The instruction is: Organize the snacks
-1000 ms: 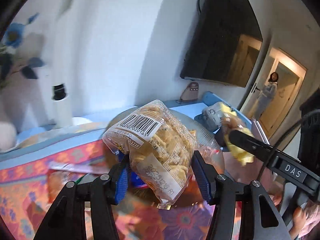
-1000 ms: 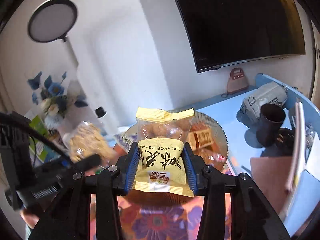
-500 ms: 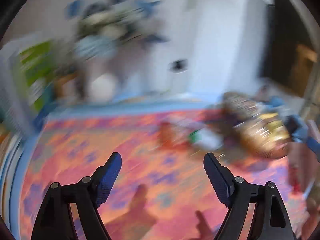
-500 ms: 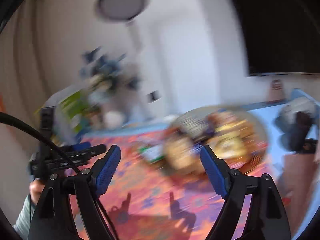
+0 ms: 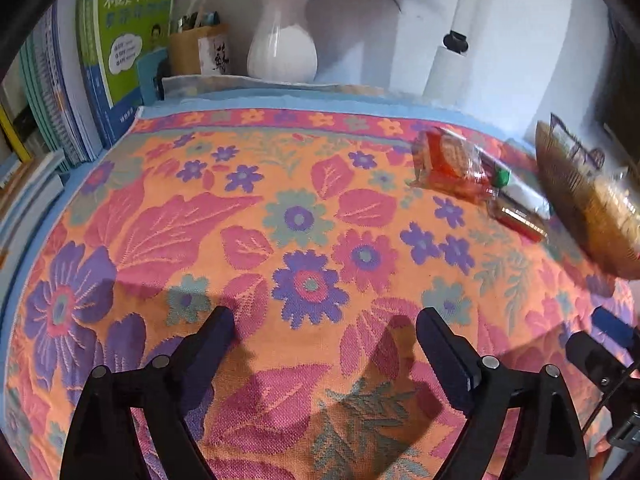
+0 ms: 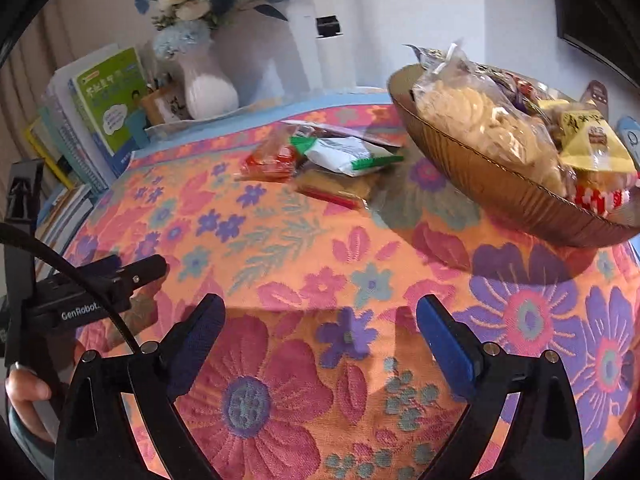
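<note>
A brown ribbed bowl point(image 6: 480, 184) stands at the right of the floral tablecloth, holding a clear bag of pale crackers point(image 6: 472, 112) and a yellow peanut packet point(image 6: 592, 144). The bowl also shows in the left wrist view point(image 5: 576, 184). Loose snacks lie left of it: a red packet point(image 6: 272, 158), a white and green packet point(image 6: 344, 154) and a flat cracker packet point(image 6: 336, 190); the red packet point(image 5: 448, 160) is far right in the left wrist view. My left gripper point(image 5: 324, 340) is open and empty above the cloth. My right gripper point(image 6: 320, 320) is open and empty.
A white vase with blue flowers point(image 5: 280, 44), a pen holder point(image 5: 196, 50) and a row of books point(image 5: 116, 48) stand along the back left. The left gripper's body point(image 6: 100, 284) shows at the left of the right wrist view. The floral cloth point(image 5: 280, 216) covers the table.
Both grippers let go of their snack bags, which now lie in the bowl. Both opened and swung back and left over the tablecloth.
</note>
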Motion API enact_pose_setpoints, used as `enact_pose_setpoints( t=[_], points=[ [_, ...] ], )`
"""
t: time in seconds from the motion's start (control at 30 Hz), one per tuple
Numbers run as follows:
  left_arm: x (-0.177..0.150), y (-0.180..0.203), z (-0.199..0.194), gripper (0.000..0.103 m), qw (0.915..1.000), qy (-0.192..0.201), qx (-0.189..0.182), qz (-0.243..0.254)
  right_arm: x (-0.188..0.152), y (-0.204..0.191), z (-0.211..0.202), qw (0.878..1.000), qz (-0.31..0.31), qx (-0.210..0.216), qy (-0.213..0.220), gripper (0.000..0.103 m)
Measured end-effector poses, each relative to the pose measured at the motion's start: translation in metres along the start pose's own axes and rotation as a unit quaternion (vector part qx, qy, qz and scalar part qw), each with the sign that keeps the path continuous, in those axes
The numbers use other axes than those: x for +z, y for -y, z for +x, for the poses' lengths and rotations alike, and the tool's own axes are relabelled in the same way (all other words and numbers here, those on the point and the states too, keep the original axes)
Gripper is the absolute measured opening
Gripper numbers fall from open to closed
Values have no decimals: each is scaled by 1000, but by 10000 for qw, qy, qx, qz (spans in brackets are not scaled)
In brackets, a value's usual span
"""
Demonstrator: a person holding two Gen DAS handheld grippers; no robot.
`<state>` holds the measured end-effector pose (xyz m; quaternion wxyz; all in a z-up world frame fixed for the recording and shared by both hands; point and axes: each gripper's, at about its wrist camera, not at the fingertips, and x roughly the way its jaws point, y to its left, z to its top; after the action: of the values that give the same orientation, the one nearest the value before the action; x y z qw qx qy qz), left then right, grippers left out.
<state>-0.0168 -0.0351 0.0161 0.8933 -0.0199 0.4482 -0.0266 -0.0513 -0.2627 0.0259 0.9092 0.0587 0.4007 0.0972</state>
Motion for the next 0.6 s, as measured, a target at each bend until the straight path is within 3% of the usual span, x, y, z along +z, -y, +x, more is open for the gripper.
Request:
enact_pose_setpoints(
  t=[0.27, 0.6],
  points=[
    [-1, 11, 2, 95, 9994, -89, 247, 207, -9, -31, -4, 9959, -809, -399, 117, 98],
    [1, 10, 8, 103, 9993, -175, 233, 220, -8, -26, -1, 9973, -695, -240, 25, 102]
  ],
)
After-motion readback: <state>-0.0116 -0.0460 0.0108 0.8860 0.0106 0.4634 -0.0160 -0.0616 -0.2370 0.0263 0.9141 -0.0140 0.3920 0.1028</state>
